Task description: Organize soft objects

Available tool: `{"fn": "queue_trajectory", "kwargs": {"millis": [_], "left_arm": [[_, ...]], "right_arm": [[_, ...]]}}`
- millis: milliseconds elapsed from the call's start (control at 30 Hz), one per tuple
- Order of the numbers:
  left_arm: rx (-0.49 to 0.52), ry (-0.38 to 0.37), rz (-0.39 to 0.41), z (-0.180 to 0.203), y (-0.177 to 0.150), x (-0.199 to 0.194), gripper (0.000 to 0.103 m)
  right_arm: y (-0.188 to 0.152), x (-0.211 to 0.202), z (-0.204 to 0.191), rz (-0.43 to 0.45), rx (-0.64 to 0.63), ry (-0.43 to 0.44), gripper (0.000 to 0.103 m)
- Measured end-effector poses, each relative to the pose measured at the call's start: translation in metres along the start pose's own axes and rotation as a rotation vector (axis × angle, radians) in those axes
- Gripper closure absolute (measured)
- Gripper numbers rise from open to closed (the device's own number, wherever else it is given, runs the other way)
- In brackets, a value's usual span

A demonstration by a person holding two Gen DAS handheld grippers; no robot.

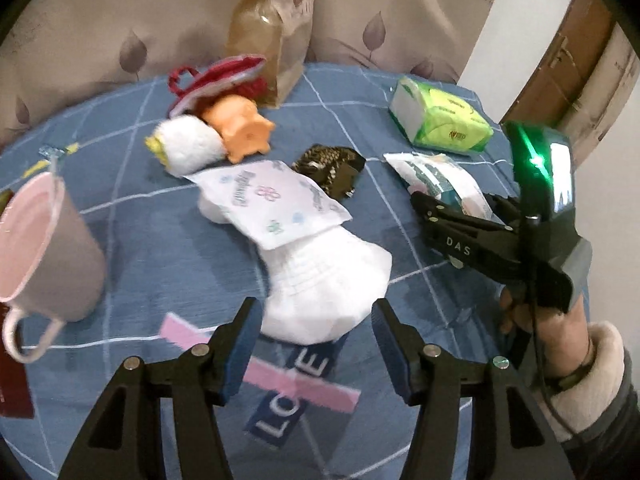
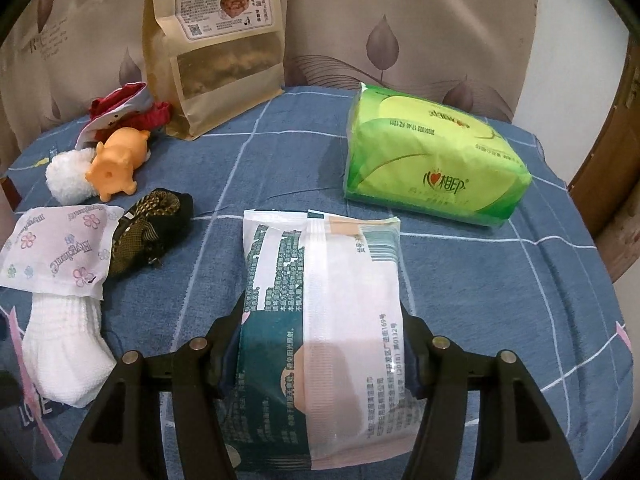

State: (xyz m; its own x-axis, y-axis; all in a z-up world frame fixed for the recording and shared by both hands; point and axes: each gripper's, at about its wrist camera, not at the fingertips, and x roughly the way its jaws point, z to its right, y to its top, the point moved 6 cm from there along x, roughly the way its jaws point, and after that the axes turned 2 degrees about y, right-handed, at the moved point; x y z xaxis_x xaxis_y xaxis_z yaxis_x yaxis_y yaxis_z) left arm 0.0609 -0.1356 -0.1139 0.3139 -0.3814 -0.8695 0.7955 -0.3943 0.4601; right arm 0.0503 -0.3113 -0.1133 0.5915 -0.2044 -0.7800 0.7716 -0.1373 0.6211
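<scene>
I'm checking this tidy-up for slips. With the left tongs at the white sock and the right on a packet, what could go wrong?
1. The floral packet lies across the white sock; lifting the sock may drag or flip it.
2. The open left tongs only straddle the sock's end, so it may slip out.
3. The right tongs squeeze the wipes packet, which may buckle.

Left tongs [image 1: 312, 344] gape wide, angled downward; right tongs [image 2: 324, 354] are clamped, hand [image 1: 560, 320] gripping behind.

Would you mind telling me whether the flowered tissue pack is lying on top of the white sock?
Yes, the flowered tissue pack lies across the upper end of the white sock.
</scene>
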Motion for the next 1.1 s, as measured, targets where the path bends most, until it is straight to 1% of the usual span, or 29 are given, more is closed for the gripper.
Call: {"fn": "queue_trajectory", "kwargs": {"millis": [67, 267, 400, 533, 567, 600, 633, 700, 767, 867, 1100], "left_arm": [[-0.003, 0.001, -0.015, 0.004, 0.002, 0.007, 0.045], [0.006, 0.034, -0.051, 0.012, 0.008, 0.033, 0.043], [0.024, 0.052, -0.052, 0.016, 0.011, 0.042, 0.037], [0.033, 0.053, -0.045, 0.016, 0.01, 0.044, 0.037], [0.028, 0.048, -0.042, 0.015, 0.01, 0.043, 0.04], [0.028, 0.061, -0.041, 0.013, 0.009, 0.043, 0.052], [0.032, 0.078, -0.039, 0.011, 0.009, 0.042, 0.055], [0.035, 0.068, -0.039, 0.011, 0.007, 0.04, 0.068], [0.036, 0.069, -0.034, 0.011, 0.006, 0.037, 0.073], [0.045, 0.068, -0.032, 0.012, 0.002, 0.032, 0.076], [0.059, 0.019, -0.049, 0.016, -0.007, 0.021, 0.077]], "right_arm": [[0.0, 0.001, 0.001, -0.002, 0.008, 0.01, 0.044], [0.0, 0.001, 0.001, -0.006, 0.014, 0.021, 0.044], [0.001, 0.003, 0.0, -0.011, 0.023, 0.034, 0.044], [0.001, 0.003, 0.0, -0.013, 0.029, 0.042, 0.043], [0.0, 0.003, 0.001, -0.013, 0.03, 0.044, 0.043], [0.0, 0.003, 0.001, -0.013, 0.03, 0.043, 0.043], [0.001, 0.003, 0.001, -0.013, 0.031, 0.044, 0.043], [0.001, 0.004, 0.0, -0.013, 0.032, 0.047, 0.043], [0.001, 0.004, 0.001, -0.015, 0.034, 0.049, 0.042], [0.0, 0.004, 0.001, -0.016, 0.036, 0.053, 0.042], [0.0, 0.004, 0.001, -0.017, 0.035, 0.053, 0.042]]}}
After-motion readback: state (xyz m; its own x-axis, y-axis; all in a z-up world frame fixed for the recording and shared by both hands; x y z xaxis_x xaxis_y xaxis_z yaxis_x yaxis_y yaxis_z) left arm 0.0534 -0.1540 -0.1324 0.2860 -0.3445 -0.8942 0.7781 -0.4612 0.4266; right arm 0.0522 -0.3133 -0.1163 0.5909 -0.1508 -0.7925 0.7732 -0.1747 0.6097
